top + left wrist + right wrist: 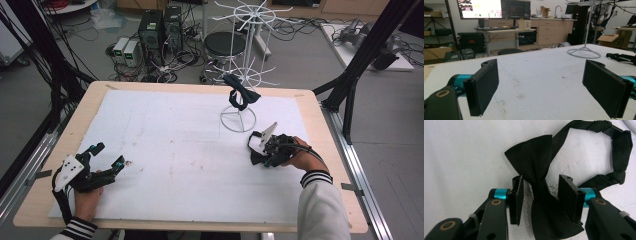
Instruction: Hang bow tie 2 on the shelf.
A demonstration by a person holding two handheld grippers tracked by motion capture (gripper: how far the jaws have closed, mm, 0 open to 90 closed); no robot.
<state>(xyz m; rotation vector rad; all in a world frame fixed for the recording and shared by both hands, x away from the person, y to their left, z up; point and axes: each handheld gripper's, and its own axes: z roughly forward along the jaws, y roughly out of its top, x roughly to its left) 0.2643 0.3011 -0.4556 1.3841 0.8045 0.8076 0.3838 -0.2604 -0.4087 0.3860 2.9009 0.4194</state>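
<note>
A black bow tie [534,162] lies flat on the white board [175,150], its strap [621,145] looped off to one side. My right gripper [541,180] straddles the tie's knot, one jaw on each side. A thin strip of white board shows between each pad and the fabric, so the pads do not press on it. In the high view this gripper [262,150] is at the right of the table, near the base of a white wire rack [238,120]. A second black bow tie [241,95] hangs on that rack. My left gripper [110,154] rests wide open at the near left, nothing between its jaws [540,82].
The rack's ring base [584,52] stands on the board right of centre. The wooden table edge [320,130] frames the board. Behind the table are computers [160,27], cables and a black stool [225,44] on the floor. Black frame posts [360,60] rise at the right.
</note>
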